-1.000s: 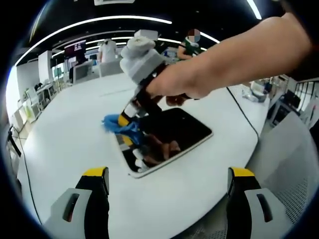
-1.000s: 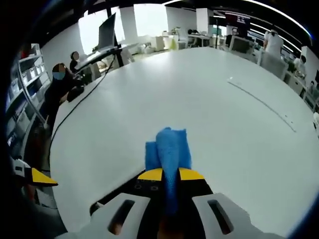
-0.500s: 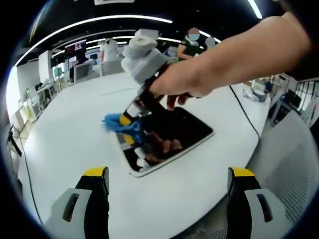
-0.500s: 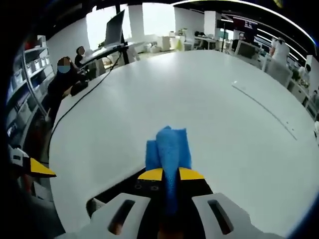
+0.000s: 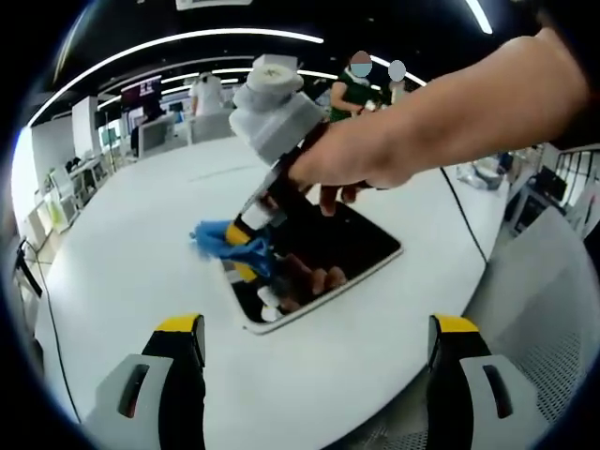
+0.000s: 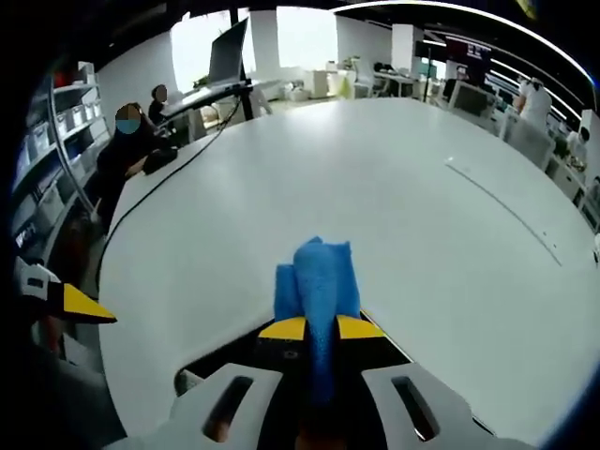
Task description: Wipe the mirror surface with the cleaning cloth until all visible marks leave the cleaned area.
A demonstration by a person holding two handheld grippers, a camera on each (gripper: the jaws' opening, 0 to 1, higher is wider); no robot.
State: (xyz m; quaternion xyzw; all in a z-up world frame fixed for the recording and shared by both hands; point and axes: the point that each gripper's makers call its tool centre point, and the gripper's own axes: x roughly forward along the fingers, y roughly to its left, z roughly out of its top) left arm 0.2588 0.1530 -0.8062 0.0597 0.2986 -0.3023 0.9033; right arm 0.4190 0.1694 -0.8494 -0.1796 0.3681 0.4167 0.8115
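Note:
A dark rectangular mirror (image 5: 323, 258) with a white rim lies flat on the white table (image 5: 141, 244). In the left gripper view the right gripper (image 5: 242, 234), held by a person's hand (image 5: 356, 159), presses a blue cleaning cloth (image 5: 225, 241) on the mirror's left end. The left gripper (image 5: 314, 342) stands open near the table's front edge, short of the mirror, nothing between its jaws. In the right gripper view the right gripper (image 6: 314, 326) is shut on the blue cloth (image 6: 317, 277), and the mirror's dark surface (image 6: 230, 361) shows just under the jaws.
The big white table (image 6: 375, 187) stretches far around the mirror. A black cable (image 6: 159, 192) runs over its left side toward a monitor. People stand and sit at desks in the background. A mesh chair (image 5: 553, 309) stands at the table's right edge.
The right gripper has tilted and slid the cloth a little along the mirror's left end. The left gripper has stayed where it was.

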